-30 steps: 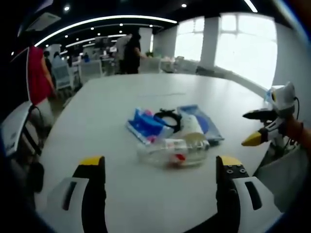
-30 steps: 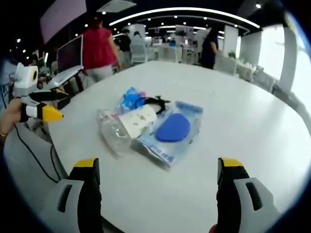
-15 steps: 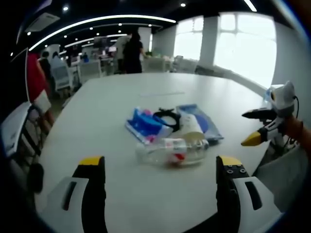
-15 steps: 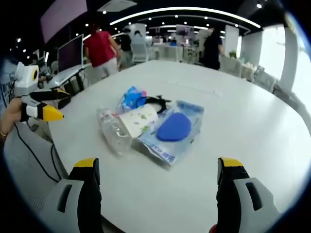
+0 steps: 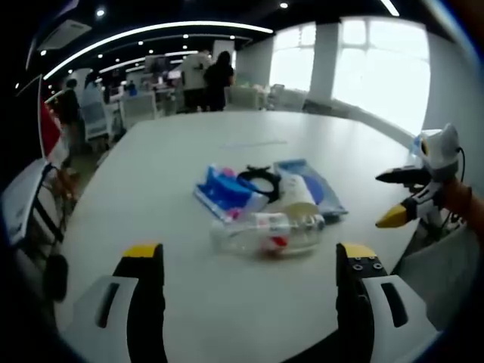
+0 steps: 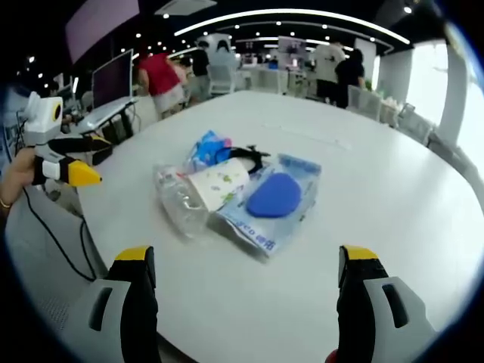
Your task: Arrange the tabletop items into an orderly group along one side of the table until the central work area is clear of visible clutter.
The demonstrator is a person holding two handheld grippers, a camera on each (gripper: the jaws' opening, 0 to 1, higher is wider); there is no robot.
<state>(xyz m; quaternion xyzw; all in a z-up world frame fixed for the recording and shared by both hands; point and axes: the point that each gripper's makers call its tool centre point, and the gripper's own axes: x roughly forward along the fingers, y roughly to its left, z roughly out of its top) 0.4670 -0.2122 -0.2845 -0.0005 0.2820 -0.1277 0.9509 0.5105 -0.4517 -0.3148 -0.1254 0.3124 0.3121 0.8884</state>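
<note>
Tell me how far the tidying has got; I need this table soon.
Nothing looks done: the clear plastic bottle, paper cup, blue-filled clear pouch, blue packet and black cable sit bunched together mid-table. Nothing is in hand: the left gripper and right gripper are open, short of the pile. Moving everything to one side remains.
</note>
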